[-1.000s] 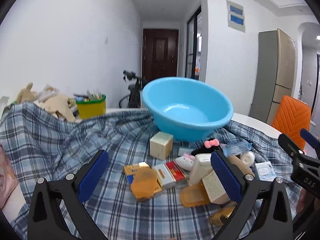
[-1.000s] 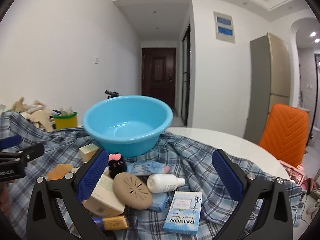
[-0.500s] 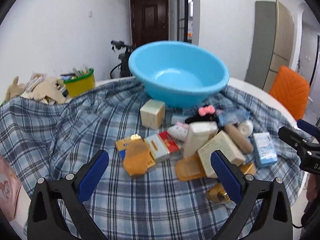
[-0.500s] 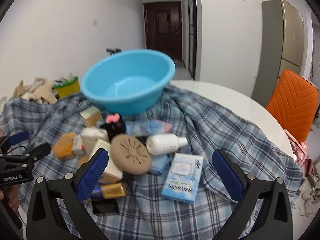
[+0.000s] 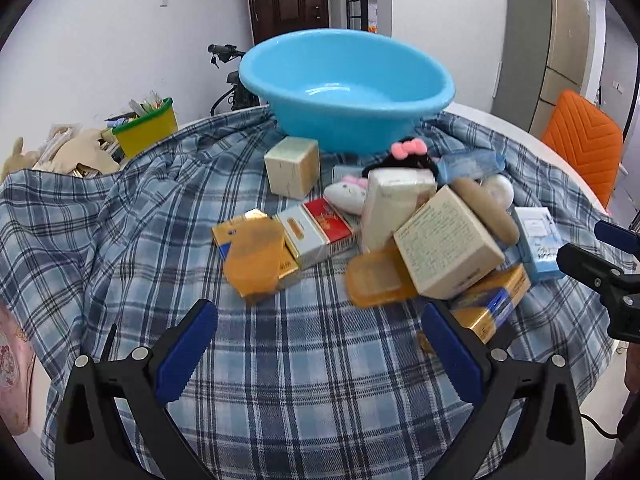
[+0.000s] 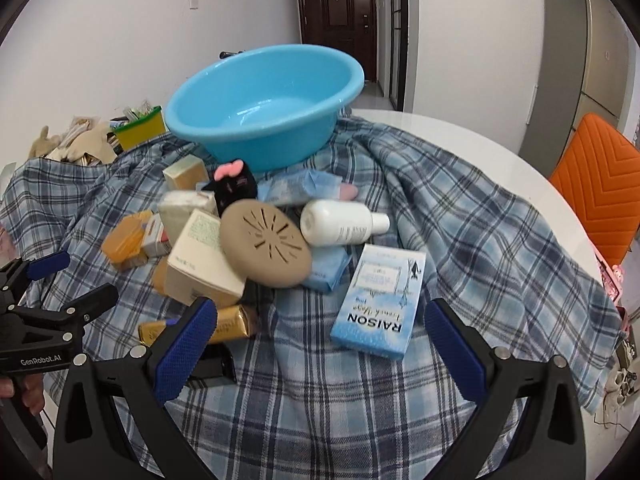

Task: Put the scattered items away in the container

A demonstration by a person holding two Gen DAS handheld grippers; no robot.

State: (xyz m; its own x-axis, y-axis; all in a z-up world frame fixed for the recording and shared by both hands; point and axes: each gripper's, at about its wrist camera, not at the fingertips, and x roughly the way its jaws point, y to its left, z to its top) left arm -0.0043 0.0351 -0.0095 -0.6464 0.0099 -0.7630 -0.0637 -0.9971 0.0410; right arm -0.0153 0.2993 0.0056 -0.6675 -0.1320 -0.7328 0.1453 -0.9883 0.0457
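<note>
An empty blue basin [image 5: 344, 84] stands at the far side of the plaid cloth; it also shows in the right wrist view [image 6: 264, 104]. Several items lie scattered in front of it: an orange soap case [image 5: 254, 258], a red and white pack [image 5: 316, 230], a cream cube box [image 5: 294, 166], a beige box [image 5: 448, 248], a tan round disc [image 6: 266, 248], a white bottle [image 6: 342, 224] and a light blue RAISON box [image 6: 380, 300]. My left gripper [image 5: 318, 354] is open and empty above the near cloth. My right gripper [image 6: 320, 354] is open and empty, near the RAISON box.
A yellow and green tub [image 5: 146, 130] and beige cloth toys [image 5: 76, 154] sit at the far left. An orange chair [image 6: 596, 184] stands to the right of the round white table [image 6: 480, 148]. A grey fridge [image 5: 548, 40] stands behind.
Both grippers have risen and tilted downward, so the pile of items and the cloth now sit lower and fuller in each view. Nothing on the table has moved.
</note>
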